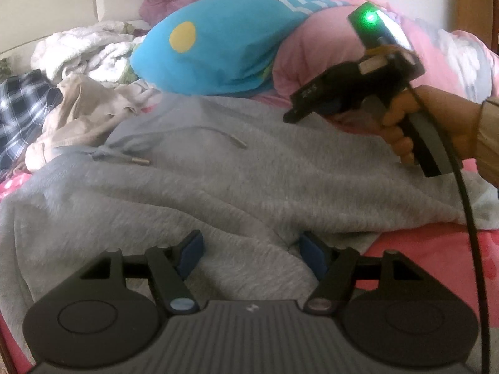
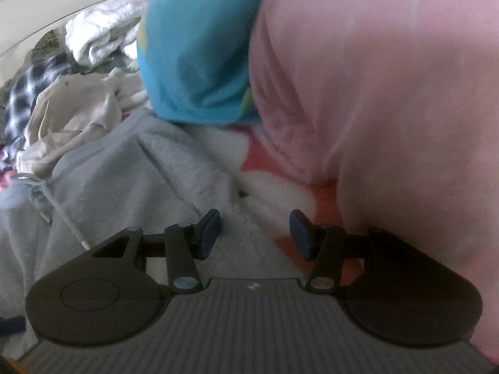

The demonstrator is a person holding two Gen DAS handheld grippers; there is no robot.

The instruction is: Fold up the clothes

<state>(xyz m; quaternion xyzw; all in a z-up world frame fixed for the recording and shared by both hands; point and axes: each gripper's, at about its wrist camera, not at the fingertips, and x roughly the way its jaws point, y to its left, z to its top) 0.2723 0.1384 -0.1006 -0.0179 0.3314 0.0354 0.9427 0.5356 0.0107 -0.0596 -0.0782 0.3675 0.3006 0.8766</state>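
Pink bedding with white flowers covers the bed, and heaps of other laundry crowd its far side: a white fleecy blanket at about 10 o'clock in the left wrist view, a dark plaid shirt at 9 o'clock, a beige garment just beside it, and a turquoise cushion resting against a pink pillow toward 12 o'clock

Spread across the middle lies the grey hoodie, chest up, its two drawstrings trailing near the neck at 11 o'clock. It looks like soft, thick fleece: limp, fairly weighty for a garment, not slippery and in no way fragile. I judge it will sag and drag when lifted by one point, so a pinch on an outer edge, a hem corner or the shoulder seam, should carry better than a grab at the loose middle

The left gripper hovers low over the hoodie's near part, jaws spread with only rumpled cloth beneath them, nothing pinched. The right gripper, held in a person's hand at 3 o'clock, is likewise released and empty; in its own blurred view it sits above the hoodie's edge where grey fleece meets the flowered sheet
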